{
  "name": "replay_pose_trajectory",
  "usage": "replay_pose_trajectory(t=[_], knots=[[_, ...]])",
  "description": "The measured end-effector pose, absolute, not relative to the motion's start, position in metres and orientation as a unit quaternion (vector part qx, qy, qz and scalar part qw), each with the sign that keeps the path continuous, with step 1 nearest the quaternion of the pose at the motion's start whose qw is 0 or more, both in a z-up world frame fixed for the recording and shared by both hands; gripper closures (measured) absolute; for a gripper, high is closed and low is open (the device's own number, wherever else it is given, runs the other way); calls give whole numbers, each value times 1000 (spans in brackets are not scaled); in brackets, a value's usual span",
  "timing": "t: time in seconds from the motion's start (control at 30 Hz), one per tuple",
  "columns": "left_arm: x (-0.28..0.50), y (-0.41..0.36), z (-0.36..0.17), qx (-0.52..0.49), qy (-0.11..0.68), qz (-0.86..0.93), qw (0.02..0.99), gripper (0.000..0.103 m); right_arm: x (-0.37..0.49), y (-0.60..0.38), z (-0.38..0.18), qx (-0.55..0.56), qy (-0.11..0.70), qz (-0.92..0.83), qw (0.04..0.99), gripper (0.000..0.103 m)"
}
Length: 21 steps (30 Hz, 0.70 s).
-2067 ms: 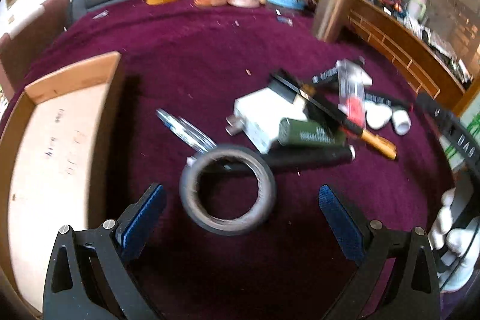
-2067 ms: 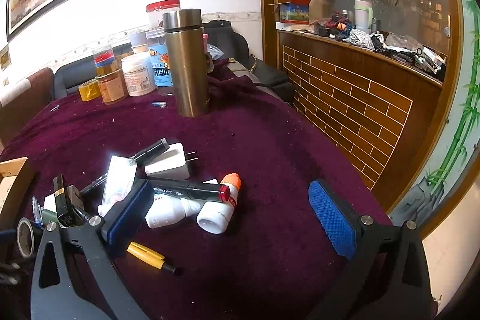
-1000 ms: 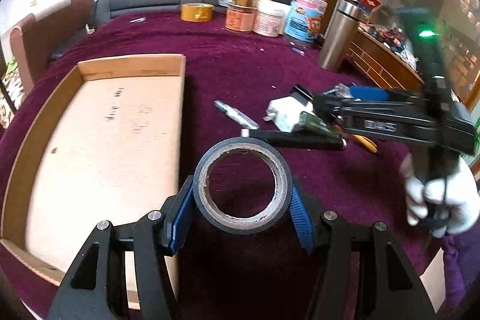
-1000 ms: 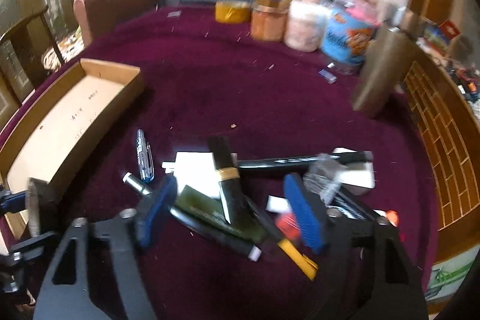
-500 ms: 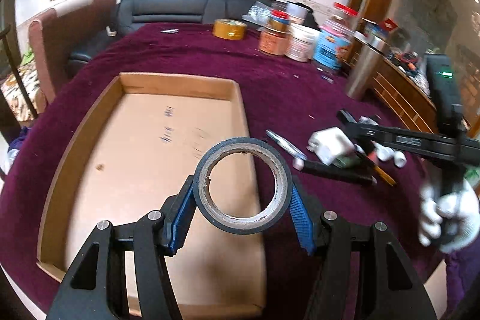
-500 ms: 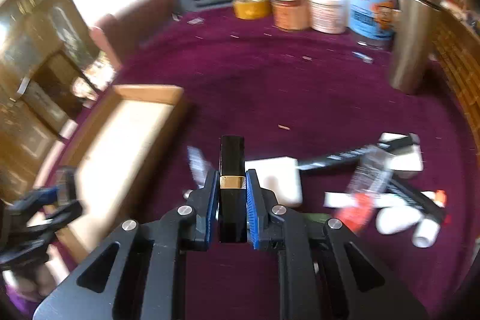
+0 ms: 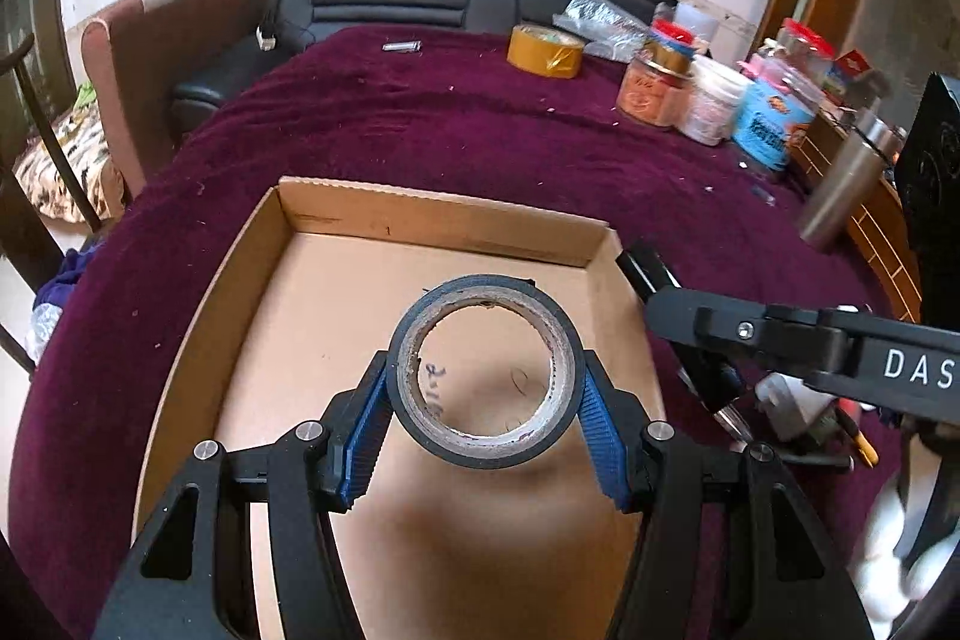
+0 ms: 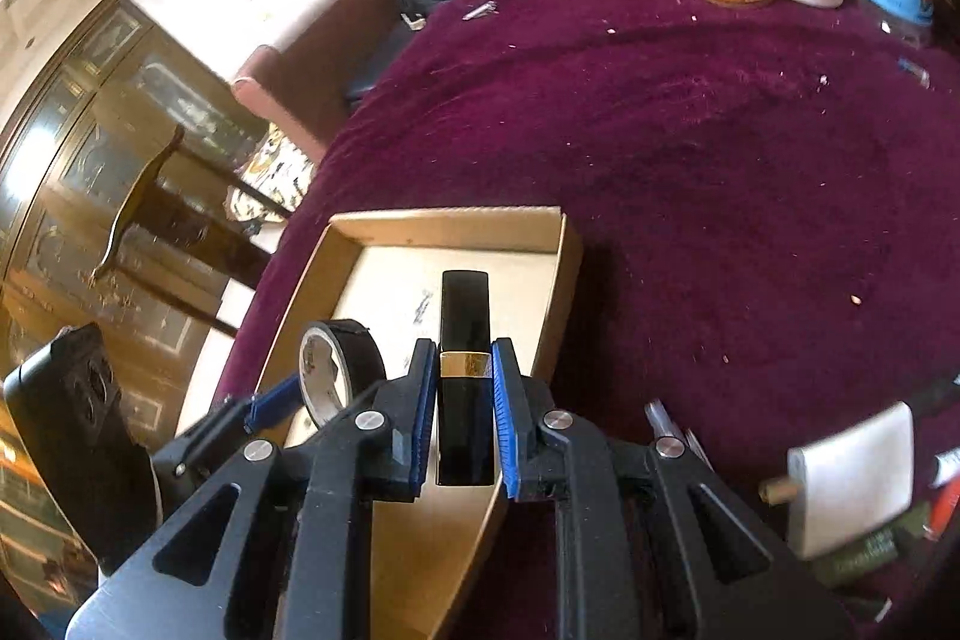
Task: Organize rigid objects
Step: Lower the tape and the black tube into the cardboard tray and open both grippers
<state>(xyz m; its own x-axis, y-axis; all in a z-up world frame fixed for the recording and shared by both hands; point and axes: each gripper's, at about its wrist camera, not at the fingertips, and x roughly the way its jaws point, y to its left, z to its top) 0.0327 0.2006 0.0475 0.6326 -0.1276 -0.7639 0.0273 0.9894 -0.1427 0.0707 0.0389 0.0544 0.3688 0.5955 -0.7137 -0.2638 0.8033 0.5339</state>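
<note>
While gripping, both hands (image 7: 894, 574) tilt down.

Left gripper (image 7: 485, 394) jaws clamp half-spread; right gripper (image 8: 462, 421) jaws pinch nearly together, both angled downward.

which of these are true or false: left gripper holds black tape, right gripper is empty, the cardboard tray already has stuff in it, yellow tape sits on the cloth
1. The left gripper holds the black tape roll: true.
2. The right gripper is empty: false; it is shut on a black stick with a gold band.
3. The cardboard tray already holds items: false; only bare floor shows, both items are still gripped above it.
4. The yellow tape roll sits on the purple cloth: true.
</note>
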Motion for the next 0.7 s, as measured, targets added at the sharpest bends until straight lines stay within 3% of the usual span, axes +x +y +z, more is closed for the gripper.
replay_pose_trajectory(t=[0.5, 0.6, 0.63, 0.7], knots=[[52, 207, 28, -104, 451, -44, 885, 42, 70, 38, 64, 128, 470, 225, 844, 83], [49, 211, 27, -111, 453, -32, 884, 41, 52, 23, 78, 108, 442, 217, 864, 70], [48, 213, 24, -118, 459, -28, 880, 41, 45, 17, 83, 102, 431, 212, 871, 60], [46, 217, 18, -130, 472, -19, 872, 41, 28, 4, 91, 90, 410, 204, 885, 54]])
